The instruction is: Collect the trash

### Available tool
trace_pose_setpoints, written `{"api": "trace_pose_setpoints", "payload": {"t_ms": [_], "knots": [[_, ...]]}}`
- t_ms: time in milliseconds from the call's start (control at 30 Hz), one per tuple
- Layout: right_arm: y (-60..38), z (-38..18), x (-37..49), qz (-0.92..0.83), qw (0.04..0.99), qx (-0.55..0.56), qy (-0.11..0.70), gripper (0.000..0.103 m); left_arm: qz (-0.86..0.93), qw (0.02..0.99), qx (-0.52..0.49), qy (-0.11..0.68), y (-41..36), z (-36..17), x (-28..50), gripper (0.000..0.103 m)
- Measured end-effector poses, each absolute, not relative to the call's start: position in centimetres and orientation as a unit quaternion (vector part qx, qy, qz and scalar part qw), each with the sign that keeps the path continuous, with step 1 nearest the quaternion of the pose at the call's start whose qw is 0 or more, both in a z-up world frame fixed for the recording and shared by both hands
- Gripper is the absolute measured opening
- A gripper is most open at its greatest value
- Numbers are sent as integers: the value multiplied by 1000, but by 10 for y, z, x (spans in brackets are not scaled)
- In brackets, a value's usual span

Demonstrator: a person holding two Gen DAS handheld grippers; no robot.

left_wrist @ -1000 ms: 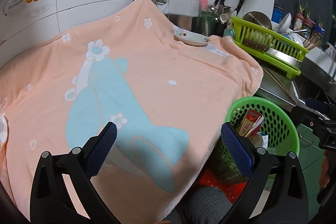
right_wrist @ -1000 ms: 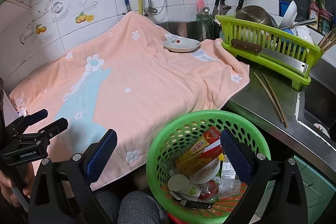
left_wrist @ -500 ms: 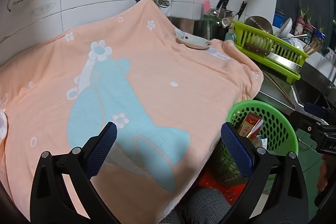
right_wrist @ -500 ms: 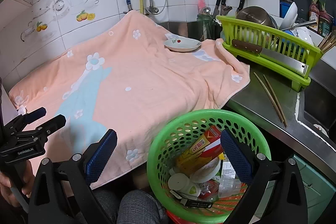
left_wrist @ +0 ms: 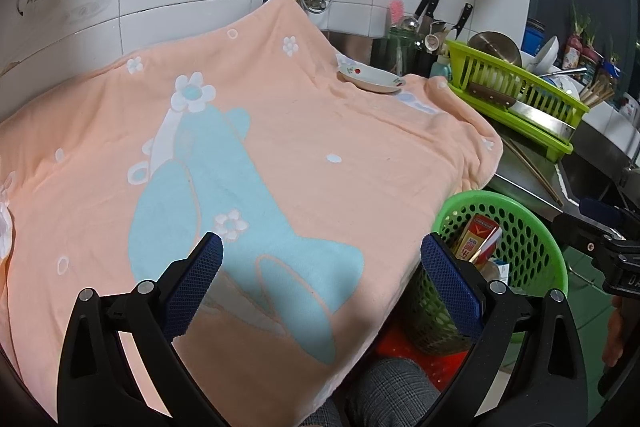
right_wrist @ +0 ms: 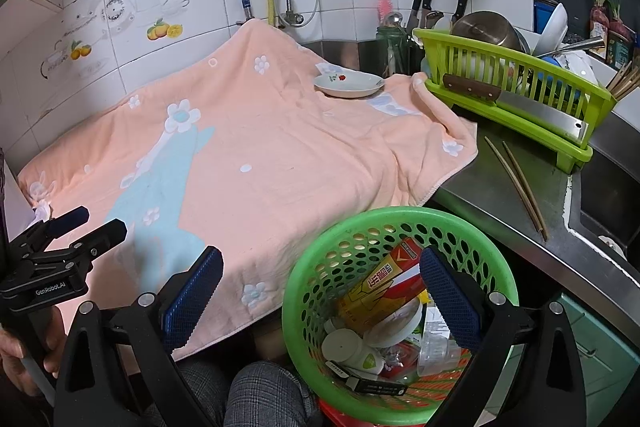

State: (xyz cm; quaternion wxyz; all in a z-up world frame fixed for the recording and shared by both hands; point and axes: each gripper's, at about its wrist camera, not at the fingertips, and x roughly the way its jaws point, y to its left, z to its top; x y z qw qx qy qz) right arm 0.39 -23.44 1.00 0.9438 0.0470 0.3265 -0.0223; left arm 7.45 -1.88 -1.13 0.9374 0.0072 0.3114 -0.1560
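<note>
A green plastic basket (right_wrist: 344, 227) sits below the counter's front edge and holds trash: a yellow-red box (right_wrist: 380, 279), white lids and wrappers. It also shows in the left wrist view (left_wrist: 532, 227). My right gripper (right_wrist: 320, 291) is open and empty, held above the basket's near left rim. My left gripper (left_wrist: 320, 279) is open and empty over the front of the peach towel (left_wrist: 280, 155), also seen in the right wrist view (right_wrist: 260, 155). No trash shows on the towel.
A white dish (right_wrist: 348, 85) stands at the towel's far right corner. A green dish rack (right_wrist: 508, 103) with a cleaver, knives in a jar (right_wrist: 400, 43), and chopsticks (right_wrist: 516, 183) lie on the steel counter right of the towel. A sink (right_wrist: 608, 195) is far right.
Both grippers have drawn slightly back and up from the counter; the view has shifted a little. Both stay open and empty.
</note>
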Motion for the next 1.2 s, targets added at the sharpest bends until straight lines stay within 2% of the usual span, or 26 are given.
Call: {"api": "trace_pose_setpoints", "payload": {"t_ms": [1200], "knots": [[-229, 9, 3, -18, 943, 48, 329, 95, -154, 937, 6, 313, -16, -13, 72, 98]]}}
